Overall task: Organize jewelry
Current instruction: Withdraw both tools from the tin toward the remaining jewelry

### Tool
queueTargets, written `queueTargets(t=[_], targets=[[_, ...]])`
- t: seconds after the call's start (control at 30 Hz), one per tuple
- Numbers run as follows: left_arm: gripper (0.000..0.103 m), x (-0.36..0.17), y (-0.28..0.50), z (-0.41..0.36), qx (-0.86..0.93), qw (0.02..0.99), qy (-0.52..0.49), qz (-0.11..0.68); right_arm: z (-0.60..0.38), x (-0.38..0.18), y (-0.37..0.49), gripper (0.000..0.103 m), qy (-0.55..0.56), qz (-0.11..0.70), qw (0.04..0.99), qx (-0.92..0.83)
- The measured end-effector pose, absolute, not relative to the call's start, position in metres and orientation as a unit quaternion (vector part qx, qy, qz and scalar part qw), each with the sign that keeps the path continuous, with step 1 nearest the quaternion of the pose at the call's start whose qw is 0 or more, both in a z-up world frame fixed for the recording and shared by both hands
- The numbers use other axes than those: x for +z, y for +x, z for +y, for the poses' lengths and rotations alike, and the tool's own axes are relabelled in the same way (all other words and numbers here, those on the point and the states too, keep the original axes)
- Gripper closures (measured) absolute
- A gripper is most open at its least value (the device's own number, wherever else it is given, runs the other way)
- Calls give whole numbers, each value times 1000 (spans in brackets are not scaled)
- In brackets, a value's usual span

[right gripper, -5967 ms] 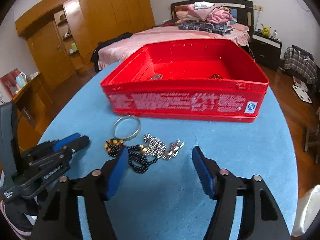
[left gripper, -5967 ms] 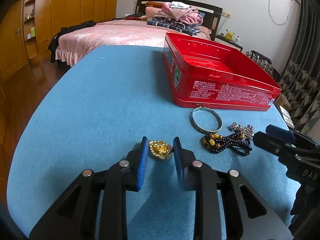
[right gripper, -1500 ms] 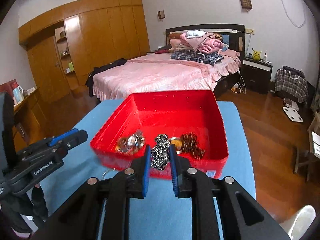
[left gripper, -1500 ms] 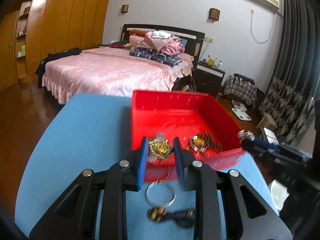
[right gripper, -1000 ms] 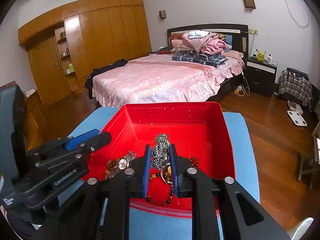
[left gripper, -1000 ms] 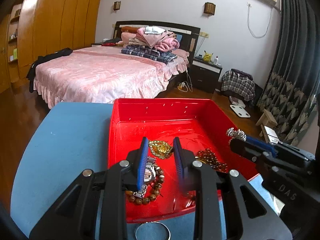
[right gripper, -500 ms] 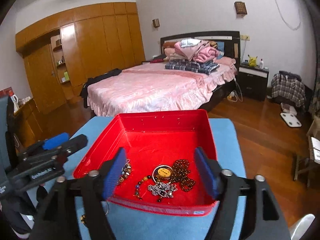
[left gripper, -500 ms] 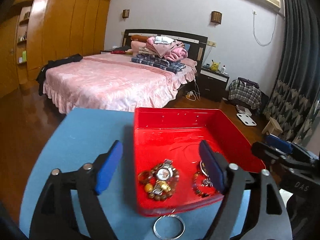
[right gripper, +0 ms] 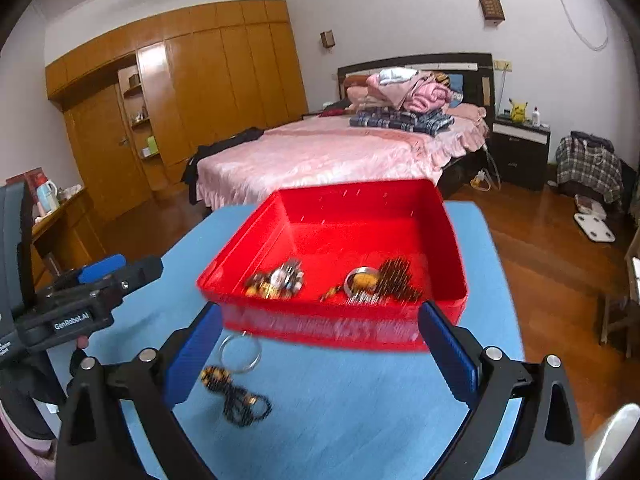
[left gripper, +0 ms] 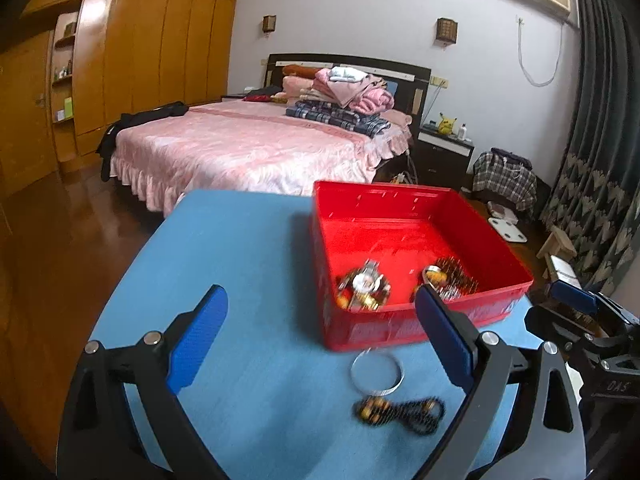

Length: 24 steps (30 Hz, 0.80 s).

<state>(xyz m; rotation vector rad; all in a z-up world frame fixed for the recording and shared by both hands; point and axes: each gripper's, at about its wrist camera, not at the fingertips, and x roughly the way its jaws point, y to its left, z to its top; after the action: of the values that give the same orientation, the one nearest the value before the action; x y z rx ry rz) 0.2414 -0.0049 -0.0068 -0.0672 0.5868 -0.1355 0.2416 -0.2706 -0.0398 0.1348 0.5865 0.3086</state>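
Note:
A red tin box [left gripper: 500,248] [right gripper: 452,240] stands on the blue table [left gripper: 240,248] and holds several jewelry pieces: a watch with gold bits [left gripper: 362,284] [right gripper: 280,280] and a beaded pile with a ring case [left gripper: 450,278] [right gripper: 380,280]. A silver bangle [left gripper: 377,370] [right gripper: 241,349] and a black bead necklace [left gripper: 400,410] [right gripper: 238,394] lie on the table in front of the box. My left gripper [left gripper: 320,340] is open and empty above the table. My right gripper [right gripper: 320,354] is open and empty before the box.
The right gripper shows at the right edge of the left wrist view [left gripper: 580,320]; the left one shows at the left of the right wrist view [right gripper: 80,300]. Behind the table are a pink bed [left gripper: 248,144] and wooden wardrobes [right gripper: 200,100].
Both grippers have pulled back and down from over the box, open and empty. A second ago each was shut on a piece; both pieces now lie in the box.

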Motion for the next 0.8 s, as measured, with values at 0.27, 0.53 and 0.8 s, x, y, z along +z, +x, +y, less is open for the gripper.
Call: queueTargets(t=[0.27,0.53,0.8], targets=[[11,-31,223,13,-50,947,-36,316,-256,-64,232,7,71,315,933,162],[11,-49,211,28,-41,941,-37,335,-234,-86,231,7,74,351,915,183],[11,-58,204,41,-31,937,-39,346,-217,-98,234,18,60,375,904,197]])
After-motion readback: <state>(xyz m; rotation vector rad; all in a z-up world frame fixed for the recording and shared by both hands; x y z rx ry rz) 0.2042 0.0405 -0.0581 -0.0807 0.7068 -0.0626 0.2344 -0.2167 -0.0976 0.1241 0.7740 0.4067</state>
